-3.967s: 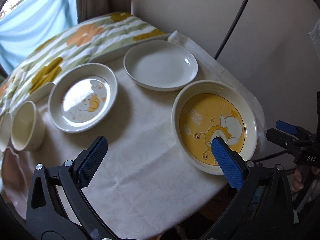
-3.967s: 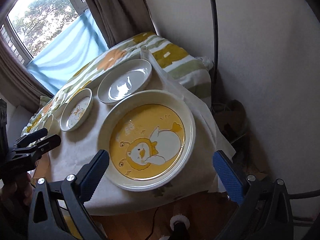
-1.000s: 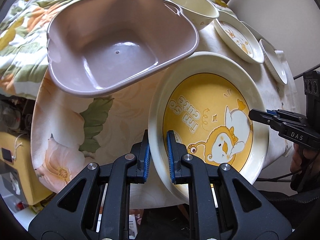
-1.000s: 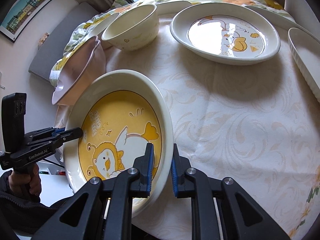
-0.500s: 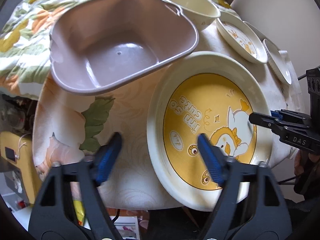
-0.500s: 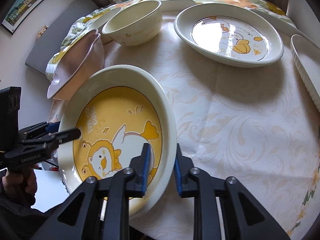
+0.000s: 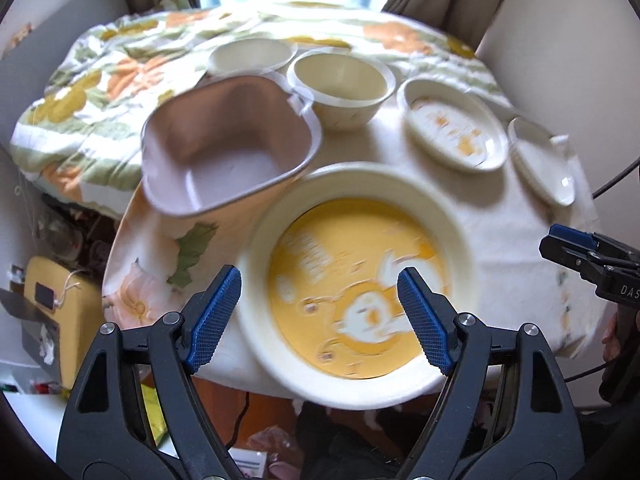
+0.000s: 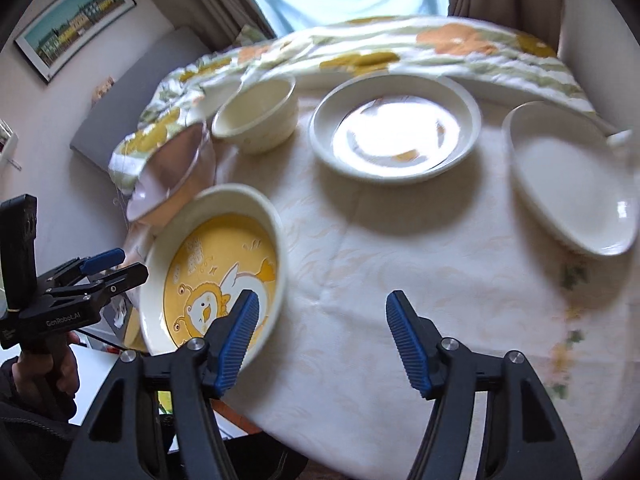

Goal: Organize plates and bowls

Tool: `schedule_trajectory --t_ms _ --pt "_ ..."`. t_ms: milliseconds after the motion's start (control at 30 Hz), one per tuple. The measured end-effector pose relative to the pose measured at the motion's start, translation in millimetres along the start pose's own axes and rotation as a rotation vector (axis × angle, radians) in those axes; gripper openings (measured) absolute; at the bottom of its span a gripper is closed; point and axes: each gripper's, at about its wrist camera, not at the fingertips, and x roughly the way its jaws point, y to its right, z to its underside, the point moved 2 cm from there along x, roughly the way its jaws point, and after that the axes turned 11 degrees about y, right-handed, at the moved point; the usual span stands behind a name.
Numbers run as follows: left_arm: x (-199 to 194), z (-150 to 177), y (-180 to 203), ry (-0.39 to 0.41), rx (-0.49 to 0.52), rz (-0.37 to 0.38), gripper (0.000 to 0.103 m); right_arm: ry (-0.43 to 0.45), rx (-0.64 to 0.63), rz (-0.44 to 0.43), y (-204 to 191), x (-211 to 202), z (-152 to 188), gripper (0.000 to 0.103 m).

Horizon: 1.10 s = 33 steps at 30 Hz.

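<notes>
progress: early, nothing stacked | yellow duck plate (image 7: 360, 296) down at worktop (image 8: 420, 280) near-left edge (overhanging a bit) | left claw (image 7: 320, 312) and right claw (image 8: 320, 336) both released, empty | left: other plates, bowls

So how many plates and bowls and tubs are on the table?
Plates: 3 — yellow duck plate, small duck plate, white plate.
Bowls: 2 — cream bowl, far bowl.
Tubs: 1 — pink tub.
Total: 6.
</notes>
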Motion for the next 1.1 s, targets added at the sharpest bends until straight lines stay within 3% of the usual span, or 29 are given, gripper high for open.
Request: schedule_trajectory --t_ms 67,100,133,167,233,333,500,633,767,933,967,1033,1100 --pt "-13.2 -13.8 28.8 0.051 0.017 0.019 0.079 0.041 0.007 0.017 18.8 -27.5 -8.0 0.063" --pt "-18.1 -21.7 46.0 0.074 0.03 0.032 0.083 0.054 0.011 0.029 26.5 -38.5 -11.3 0.076" --pt "-22.6 -28.3 59.6 0.095 0.045 0.042 0.088 0.066 0.013 0.046 34.6 -47.5 -13.9 0.099" --pt "-23.7 -36.7 76.2 0.115 0.063 0.048 0.099 0.088 0.014 0.06 44.3 -58.1 -16.5 0.103" --pt "-19.6 -57.1 112.5 0.148 0.113 0.071 0.103 0.122 0.019 0.089 60.7 -73.7 -21.2 0.103" --pt "-0.4 -84.4 163.7 0.141 0.189 0.169 0.103 0.16 0.033 0.142 86.5 -90.5 -27.3 0.103" --pt "49.0 -135.2 230.3 0.062 0.297 0.361 0.103 0.117 0.143 0.236 128.9 -94.8 -32.2 0.103" --pt "106.5 -164.5 275.6 -0.011 0.429 0.425 0.103 0.125 0.31 0.262 160.7 -85.6 -32.7 0.103" --pt "169.0 -171.6 302.5 -0.128 0.527 0.487 0.102 0.13 0.457 0.292 186.4 -67.5 -26.6 0.103" --pt "227.6 -157.5 318.7 -0.27 0.573 0.548 0.086 0.166 0.663 0.323 212.1 -43.4 -11.0 0.1" --pt "236.6 -154.0 321.0 -0.292 0.582 0.557 0.083 0.163 0.69 0.322 214.6 -38.4 -8.1 0.095" --pt "249.7 -147.0 324.4 -0.314 0.615 0.564 0.072 0.149 0.738 0.323 218.9 -26.2 -2.6 0.076" --pt "257.7 -142.8 327.0 -0.331 0.647 0.575 0.058 0.156 0.779 0.332 221.3 -18.7 0.9 0.07"
